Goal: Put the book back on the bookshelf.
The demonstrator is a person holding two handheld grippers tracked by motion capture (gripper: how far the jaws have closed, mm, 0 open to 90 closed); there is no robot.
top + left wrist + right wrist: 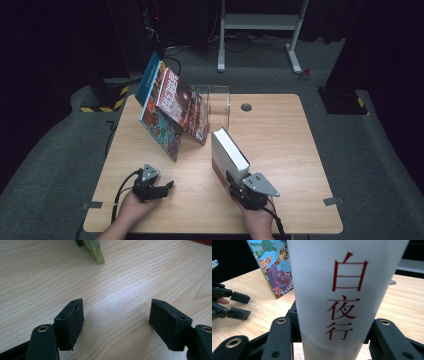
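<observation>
Dark floor and black drapes ring a pale wooden bench (280,130), and a white frame stands on the floor beyond its far edge.

Near the person's edge of the bench, right of centre, a thick white book (227,155) stands on end with its spine toward the person. From the right gripper view the spine rises between the two black jaws and bears red characters running down it. The right claw (239,186) pinches this book low down, one jaw against each cover. No earlier picture is at hand, so only the grip itself can be told: the pads press on the book, which stands upright on the wood and leans on nothing else.

On the left side of the bench the left claw (169,187) lies low over bare wood, its jaws spread with nothing between them. The left gripper view shows plain wood grain in the gap between the two pads. This claw is well apart from the white book.

Farther back on the left, a blue picture book (157,117) and a dark red book (182,106) lean slanted, the red one in front, beside a clear stand (220,102). A small round grommet (246,107) sits in the bench top near the far edge.
</observation>
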